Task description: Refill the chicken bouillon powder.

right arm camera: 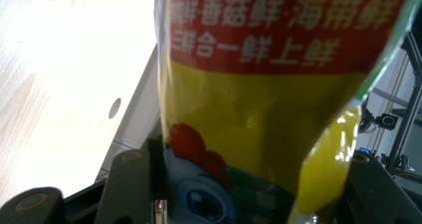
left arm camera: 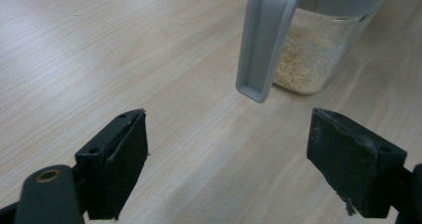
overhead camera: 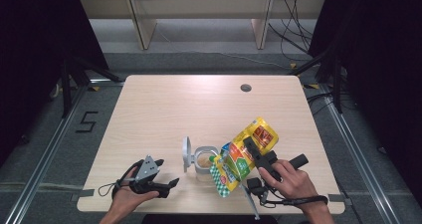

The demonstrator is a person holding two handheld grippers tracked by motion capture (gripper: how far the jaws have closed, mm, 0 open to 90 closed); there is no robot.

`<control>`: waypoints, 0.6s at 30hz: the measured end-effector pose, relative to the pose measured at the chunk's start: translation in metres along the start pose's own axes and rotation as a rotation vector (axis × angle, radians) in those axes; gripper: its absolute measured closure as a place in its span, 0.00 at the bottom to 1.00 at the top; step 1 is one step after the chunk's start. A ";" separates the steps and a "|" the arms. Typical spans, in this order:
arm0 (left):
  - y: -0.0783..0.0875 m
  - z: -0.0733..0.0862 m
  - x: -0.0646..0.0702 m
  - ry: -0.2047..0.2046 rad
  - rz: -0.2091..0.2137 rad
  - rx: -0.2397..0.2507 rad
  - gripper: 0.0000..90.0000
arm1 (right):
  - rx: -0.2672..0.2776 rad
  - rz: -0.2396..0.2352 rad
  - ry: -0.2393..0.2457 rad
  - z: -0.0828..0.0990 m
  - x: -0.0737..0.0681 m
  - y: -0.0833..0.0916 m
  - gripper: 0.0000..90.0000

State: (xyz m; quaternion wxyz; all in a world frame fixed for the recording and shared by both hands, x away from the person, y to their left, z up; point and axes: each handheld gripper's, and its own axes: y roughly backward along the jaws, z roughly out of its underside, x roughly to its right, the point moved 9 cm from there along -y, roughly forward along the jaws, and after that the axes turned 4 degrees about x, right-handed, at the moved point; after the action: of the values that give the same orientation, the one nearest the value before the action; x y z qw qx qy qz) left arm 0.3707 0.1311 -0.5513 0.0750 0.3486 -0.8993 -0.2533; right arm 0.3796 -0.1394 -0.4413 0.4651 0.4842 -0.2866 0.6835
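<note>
Worktop (overhead camera: 164, 109): pale wood grain, rectangular, with a round cable hole (overhead camera: 245, 88) near the far edge; dark floor and metal rails around it.
Pouch (overhead camera: 244, 154): glossy yellow bag, red band with white Chinese characters, green checked strip along one end, cartoon chicken with a red comb and big eye. Held up off the worktop at its near right part, tilted, the green end down and to the left, right at the jar's open mouth. In the right gripper view the yellow and red face (right arm camera: 259, 84) stands close before the camera, creased at the right side.
Jar (overhead camera: 203, 163): clear container with grey fittings, standing upright on the worktop near its front edge, between the two hands. A low layer of pale tan granules (left arm camera: 303, 59) lies in the bottom.
Lid (overhead camera: 186, 153): grey flip lid, swung open and standing up on the jar's left side; in the left gripper view its edge (left arm camera: 263, 45) hangs just above the wood.
Right gripper (overhead camera: 259, 152): in the person's right hand (overhead camera: 291, 181), pinching the pouch across its middle, one dark jaw on each side.
Left gripper (overhead camera: 166, 174): resting low at the near left of the worktop in the left hand (overhead camera: 127, 196), pointing toward the jar, jaws spread wide with bare wood between them, apart from the jar.
</note>
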 end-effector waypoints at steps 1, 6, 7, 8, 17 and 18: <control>0.000 0.000 0.000 0.000 0.000 0.000 0.18 | 0.003 0.004 -0.007 0.000 0.000 0.000 0.55; 0.000 0.000 0.000 0.004 -0.001 0.000 0.18 | -0.005 0.005 -0.013 0.001 0.000 0.001 0.55; 0.000 0.000 0.000 0.000 0.000 0.000 0.18 | -0.011 0.002 -0.032 0.002 -0.002 0.001 0.55; -0.001 0.000 -0.001 0.001 -0.007 0.001 0.18 | -0.011 0.002 -0.030 0.002 -0.002 0.001 0.55; 0.000 0.000 0.000 0.006 -0.002 0.003 0.18 | -0.004 0.006 -0.010 0.001 0.001 0.001 0.55; 0.000 0.000 -0.001 0.002 -0.005 0.002 0.18 | -0.003 0.007 -0.013 0.001 0.001 0.001 0.55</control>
State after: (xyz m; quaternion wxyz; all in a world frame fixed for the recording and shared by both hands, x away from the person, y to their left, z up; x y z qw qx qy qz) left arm 0.3715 0.1313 -0.5511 0.0747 0.3512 -0.8986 -0.2522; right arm 0.3788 -0.1408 -0.4400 0.4618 0.4868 -0.2922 0.6815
